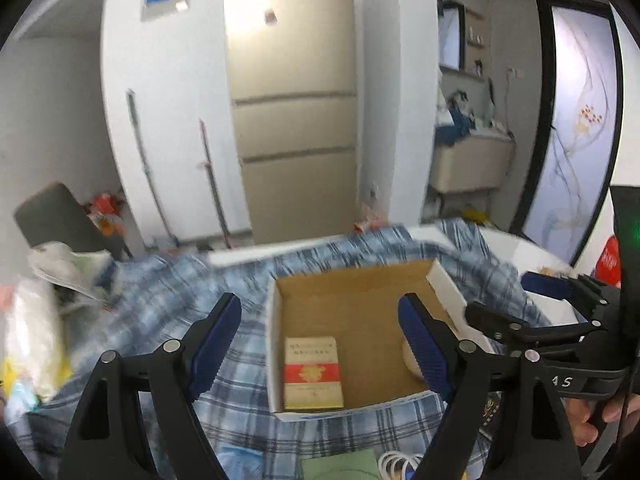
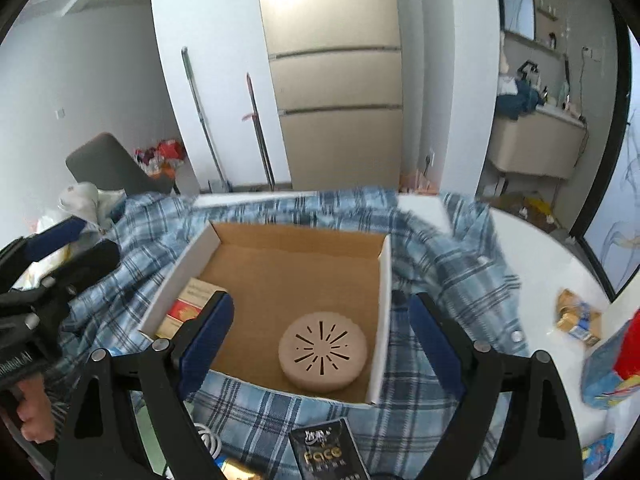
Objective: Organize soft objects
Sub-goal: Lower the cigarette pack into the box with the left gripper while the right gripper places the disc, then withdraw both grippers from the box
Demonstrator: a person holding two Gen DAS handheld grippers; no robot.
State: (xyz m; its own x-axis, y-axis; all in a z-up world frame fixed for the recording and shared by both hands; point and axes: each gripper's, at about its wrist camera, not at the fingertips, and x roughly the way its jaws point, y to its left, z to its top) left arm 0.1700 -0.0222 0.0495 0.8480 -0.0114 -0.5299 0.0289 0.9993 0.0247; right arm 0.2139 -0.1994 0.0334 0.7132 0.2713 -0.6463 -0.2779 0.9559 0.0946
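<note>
Cloth [image 2: 432, 240]: one plaid sheet spread over the table, crumpled; likely the soft thing to tidy.
Box [image 2: 384, 280]: one open carton resting on the cloth, holding two items.
Disc [image 2: 323, 356]: one, near right corner.
Packet [image 1: 313, 372]: one, left side.
Left gripper [image 1: 320, 344]: jaws apart, empty.
Right gripper [image 2: 322, 340]: jaws apart, empty.

A: The open box [image 2: 280, 280] looks like corrugated cardboard, raw brown and matt inside, its walls white and smooth outside.

B: Under the box, the blue plaid shirt [image 2: 440, 256] is soft woven cloth, rumpled, no shine.

A: Inside the box, the round pink disc [image 2: 322, 350] seems matt plastic with cut slots; the small carton [image 1: 313, 374] beside it is printed card.

B: Near the box, both grippers, left [image 1: 320, 344] and right [image 2: 320, 344], are matt black plastic with ribbed blue pads [image 1: 423, 348].
</note>
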